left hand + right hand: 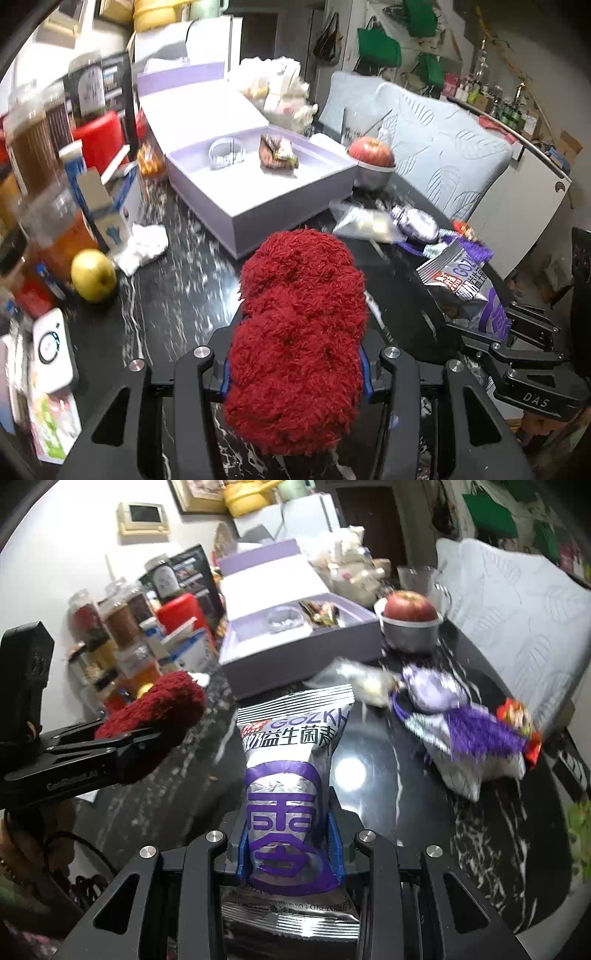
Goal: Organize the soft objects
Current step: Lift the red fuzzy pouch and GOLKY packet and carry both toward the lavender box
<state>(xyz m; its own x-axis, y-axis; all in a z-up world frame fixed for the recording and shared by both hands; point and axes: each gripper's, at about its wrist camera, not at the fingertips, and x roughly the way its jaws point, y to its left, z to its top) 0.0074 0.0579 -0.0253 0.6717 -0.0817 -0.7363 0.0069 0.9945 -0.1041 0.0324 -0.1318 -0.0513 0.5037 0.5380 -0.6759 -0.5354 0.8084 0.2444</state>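
Note:
My left gripper [295, 354] is shut on a fluffy dark red soft object [299, 332] and holds it above the black marble table [177, 295]; it also shows in the right wrist view [155, 709]. My right gripper [290, 834] is shut on a silver and purple snack bag [291, 775], which also shows in the left wrist view [461, 288]. An open lilac box [258, 184] lies ahead, holding a clear tape roll [226, 152] and a wrapped snack [277, 153]. The box is also in the right wrist view [295, 653].
A red apple in a metal bowl [371, 162] stands right of the box. Purple pouches and wrappers [454, 716] lie at the table's right. A yellow apple [93, 275], jars [33, 155] and cartons crowd the left. A pale cushioned chair [443, 147] stands behind.

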